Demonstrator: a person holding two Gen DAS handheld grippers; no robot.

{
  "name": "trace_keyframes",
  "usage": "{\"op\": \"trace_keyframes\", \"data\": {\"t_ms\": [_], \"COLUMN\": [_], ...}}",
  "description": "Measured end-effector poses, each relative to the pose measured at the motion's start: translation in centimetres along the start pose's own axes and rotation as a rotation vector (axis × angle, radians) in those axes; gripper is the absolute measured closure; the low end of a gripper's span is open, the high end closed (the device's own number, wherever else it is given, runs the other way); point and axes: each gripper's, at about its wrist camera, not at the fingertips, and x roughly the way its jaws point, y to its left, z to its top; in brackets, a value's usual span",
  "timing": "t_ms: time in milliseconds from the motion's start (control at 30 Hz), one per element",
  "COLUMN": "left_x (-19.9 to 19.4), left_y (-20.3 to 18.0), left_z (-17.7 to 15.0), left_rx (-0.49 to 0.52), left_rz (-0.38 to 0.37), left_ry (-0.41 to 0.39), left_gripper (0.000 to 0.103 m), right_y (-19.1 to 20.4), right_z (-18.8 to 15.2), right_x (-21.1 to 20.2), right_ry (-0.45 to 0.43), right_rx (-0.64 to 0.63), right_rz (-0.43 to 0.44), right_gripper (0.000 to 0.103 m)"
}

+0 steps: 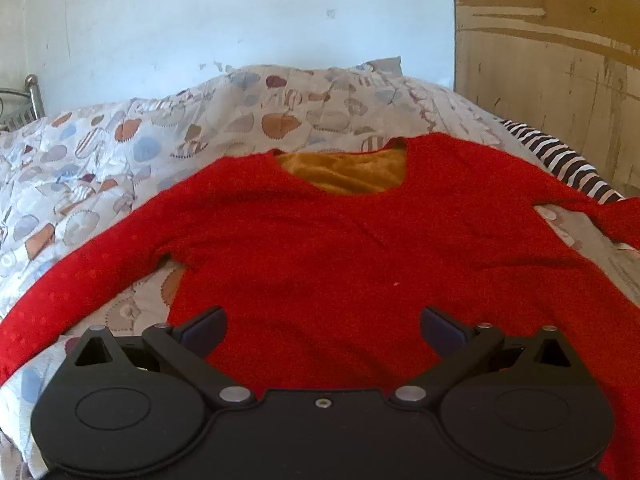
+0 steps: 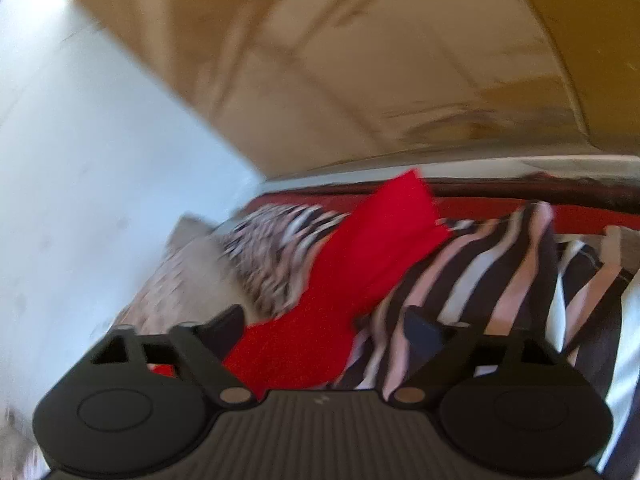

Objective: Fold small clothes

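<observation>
Red sweater [image 1: 340, 248] lies spread flat, front up, filling the centre and lower half of the left wrist view, neckline toward the top of frame with a mustard-yellow lining [image 1: 352, 172] showing inside the neck opening; one sleeve [image 1: 72, 292] runs down to the lower left edge, the other sleeve goes off at the right edge. It rests on a patterned quilt [image 1: 120, 148] with blue, brown and striped blobs, bunched up behind the sweater across the middle of the frame. Striped black-and-white cloth [image 1: 560, 160] sits at the right, just beside the sweater shoulder. Pale blue wall [image 1: 240, 12] on top, brown wooden panel [image 1: 560, 40] upper right, bit of metal bed frame [image 1: 32, 92] at far left. Left gripper [image 1: 324, 328] at bottom centre, fingers wide apart, nothing between the pads, hovering over the sweater's lower body. Right wrist view is tilted and motion-blurred: red sleeve [image 2: 340, 280] runs diagonally from centre to lower middle, lying over the striped cloth [image 2: 480, 280], quilt [image 2: 180, 272] at left. Right gripper [image 2: 324, 332] at bottom centre, fingers apart, sleeve fabric in the gap between them, pads not pressing on it as far as the blur allows
</observation>
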Motion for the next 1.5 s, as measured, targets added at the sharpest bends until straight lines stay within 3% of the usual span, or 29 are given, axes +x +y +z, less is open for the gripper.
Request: {"op": "trace_keyframes", "data": {"t_ms": [133, 300, 367, 467, 567, 700, 900, 1067, 1267, 1400, 1500], "left_x": [0.8, 1.2, 1.2, 1.1, 0.8, 0.1, -1.1, -1.9, -2.6, -2.8, -2.8], "left_y": [0.1, 0.4, 0.6, 0.7, 0.9, 1.3, 2.3, 4.2, 7.1, 9.4, 11.1], "left_z": [-0.3, -0.6, -0.6, -0.5, -0.3, 0.1, 0.9, 1.5, 1.8, 1.6, 1.2], "left_rx": [-0.006, -0.014, -0.019, -0.019, -0.023, -0.031, -0.052, -0.098, -0.166, -0.232, -0.281], "left_rz": [0.009, 0.019, 0.017, 0.018, 0.013, 0.011, 0.02, 0.042, 0.103, 0.153, 0.189], "left_ry": [0.019, 0.036, 0.04, 0.04, 0.033, 0.018, 0.004, -0.003, -0.026, -0.036, -0.035], "left_gripper": [0.0, 0.0, 0.0, 0.0, 0.0, 0.0, 0.0, 0.001, 0.0, 0.0, 0.0], "right_y": [-1.4, -3.1, -3.6, -4.1, -2.9, 1.3, 10.3, 18.4, 26.7, 30.0, 31.2], "right_z": [1.4, 2.1, 1.9, 1.9, 2.3, 3.4, 3.3, -0.6, -8.7, -15.9, -22.0], "right_x": [1.9, 4.2, 4.6, 4.7, 3.8, 1.4, -0.9, -2.5, -3.6, -3.9, -3.6], "right_ry": [-0.066, -0.077, -0.087, -0.09, -0.119, -0.197, -0.215, -0.208, -0.139, -0.034, 0.069], "right_rx": [0.067, 0.175, 0.194, 0.215, 0.168, -0.013, -0.368, -0.605, -0.763, -0.87, -0.993], "right_rz": [-0.108, -0.209, -0.21, -0.207, -0.209, -0.178, 0.032, 0.215, 0.478, 0.6, 0.644], "right_gripper": [0.055, 0.078, 0.081, 0.095, 0.096, 0.097, 0.097, 0.097, 0.097, 0.097, 0.097]}}
